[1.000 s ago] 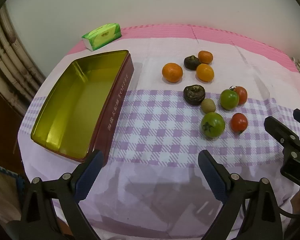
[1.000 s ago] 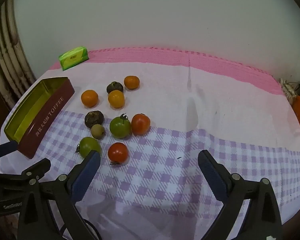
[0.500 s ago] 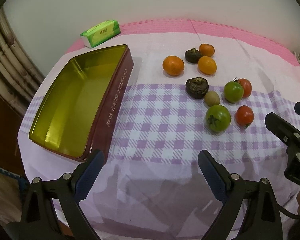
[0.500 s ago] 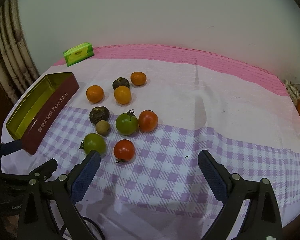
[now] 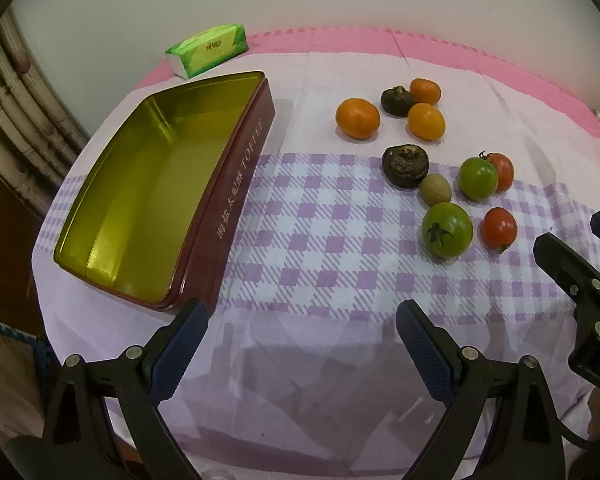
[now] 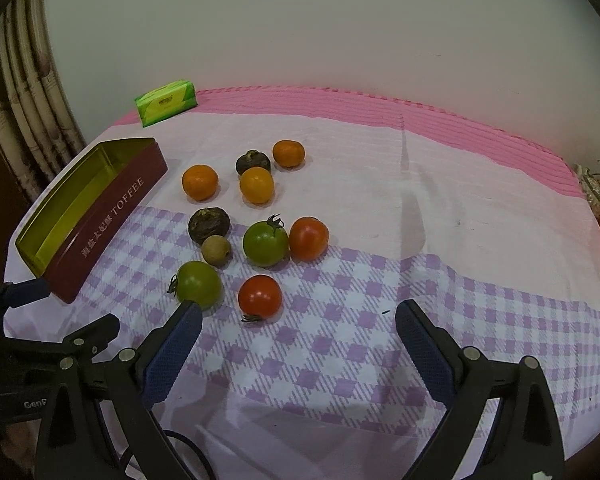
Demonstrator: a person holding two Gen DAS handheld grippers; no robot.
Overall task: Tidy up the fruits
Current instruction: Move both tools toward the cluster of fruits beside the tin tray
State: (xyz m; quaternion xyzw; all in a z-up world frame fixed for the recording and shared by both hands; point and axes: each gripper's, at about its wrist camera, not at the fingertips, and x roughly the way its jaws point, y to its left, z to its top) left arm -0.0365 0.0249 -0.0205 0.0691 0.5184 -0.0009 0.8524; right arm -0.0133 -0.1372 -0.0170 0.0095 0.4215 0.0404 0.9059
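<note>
Each handheld gripper is built from matte black plastic arms forming a two-finger fork. The left gripper [image 5: 302,334] and the right gripper [image 6: 298,336] are fitted with dark blue textured rubber pads [image 5: 180,346] on the inner finger faces. Silver screws [image 5: 469,353] are set at the arm joints. White lettering [image 6: 35,404] is printed at the lower left of the right view, and a black cable [image 6: 188,446] is routed beneath.

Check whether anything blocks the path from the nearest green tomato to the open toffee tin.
Nothing visible does. The green tomato lies on the checked cloth, and only bare cloth runs from it to the tin, which is open and holds nothing. The other fruit sits behind and beside it, off that line.
</note>
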